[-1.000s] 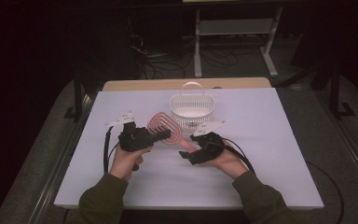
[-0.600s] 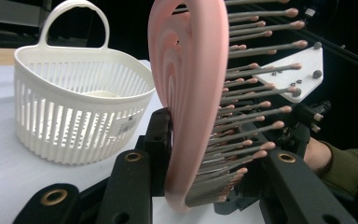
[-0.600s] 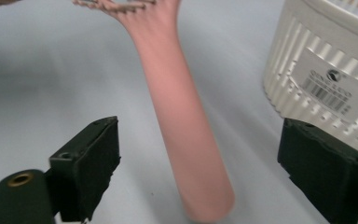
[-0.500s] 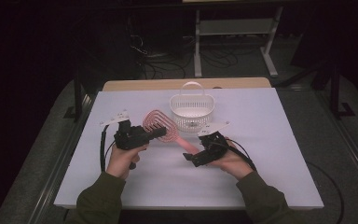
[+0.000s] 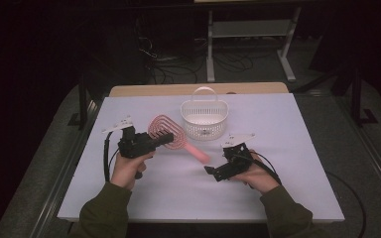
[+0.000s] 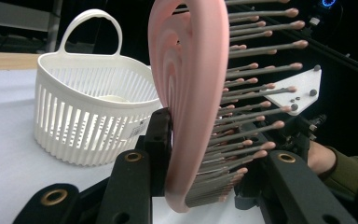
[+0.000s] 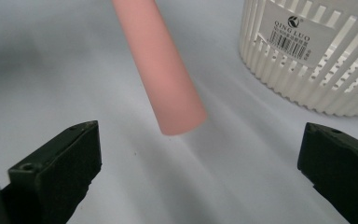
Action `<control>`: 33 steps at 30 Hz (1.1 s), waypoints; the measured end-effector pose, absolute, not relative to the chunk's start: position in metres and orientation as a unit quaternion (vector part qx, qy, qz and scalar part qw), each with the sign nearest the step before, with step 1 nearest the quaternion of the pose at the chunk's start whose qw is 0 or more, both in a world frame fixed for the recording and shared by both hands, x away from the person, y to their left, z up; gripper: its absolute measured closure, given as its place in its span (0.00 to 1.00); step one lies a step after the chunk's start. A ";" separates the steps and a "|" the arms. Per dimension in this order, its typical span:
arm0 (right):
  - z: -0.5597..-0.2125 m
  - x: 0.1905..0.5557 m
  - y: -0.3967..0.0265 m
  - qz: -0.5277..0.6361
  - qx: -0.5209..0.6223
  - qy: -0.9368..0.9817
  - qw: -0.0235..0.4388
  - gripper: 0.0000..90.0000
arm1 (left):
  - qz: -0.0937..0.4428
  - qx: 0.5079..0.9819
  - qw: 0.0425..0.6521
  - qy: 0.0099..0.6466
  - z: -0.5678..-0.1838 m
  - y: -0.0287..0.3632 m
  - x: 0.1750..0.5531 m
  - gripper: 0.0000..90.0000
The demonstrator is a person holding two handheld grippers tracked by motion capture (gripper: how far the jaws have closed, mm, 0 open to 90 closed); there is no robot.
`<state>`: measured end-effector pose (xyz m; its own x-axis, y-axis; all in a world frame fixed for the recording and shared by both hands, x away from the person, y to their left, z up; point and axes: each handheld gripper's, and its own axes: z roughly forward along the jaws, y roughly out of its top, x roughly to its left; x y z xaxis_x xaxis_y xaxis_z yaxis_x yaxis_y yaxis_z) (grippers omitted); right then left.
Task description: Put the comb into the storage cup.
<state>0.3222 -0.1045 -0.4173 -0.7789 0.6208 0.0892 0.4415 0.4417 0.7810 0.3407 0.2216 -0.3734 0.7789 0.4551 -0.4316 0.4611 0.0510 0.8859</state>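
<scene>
My left gripper (image 5: pixel 166 139) clamped on the head of the pink hairbrush (image 5: pixel 167 134), brush lifted beside the white basket (image 5: pixel 204 120), my right gripper (image 5: pixel 209 170) wide open, empty, near its handle end

Pink hairbrush (image 6: pixel 186 93) smooth matt plastic; white basket (image 5: pixel 204 119) slatted glossy plastic; counter (image 5: pixel 287 198) matt white; tongs matt black.

The desk (image 5: pixel 297 124) has a white top lit brightly from above, with a strip of pale wood (image 5: pixel 193 89) along its far edge. Around the desk lies grey carpet (image 5: pixel 372 163). Beyond the desk the room is dark; a white metal frame with a shelf (image 5: pixel 250 29) stands there, and black cables (image 5: pixel 163 62) tangle on the floor left of that frame.
</scene>
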 end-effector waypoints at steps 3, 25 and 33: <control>-0.420 0.320 -0.107 0.420 0.316 0.844 0.105 0.00 | 0.000 0.688 0.644 0.334 -0.373 0.223 0.341 0.72; -0.436 0.292 -0.163 0.422 0.360 0.824 0.118 0.00 | -0.002 0.682 0.650 0.336 -0.372 0.225 0.340 0.72; -0.440 0.286 -0.173 0.432 0.362 0.817 0.120 0.00 | -0.006 0.679 0.653 0.335 -0.371 0.226 0.341 0.72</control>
<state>0.2856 -0.1728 -0.4402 -0.7088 0.6955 0.1173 0.4888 0.3645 0.7926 0.3406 0.2256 -0.3715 0.7757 0.4470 -0.4455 0.4629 0.0769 0.8831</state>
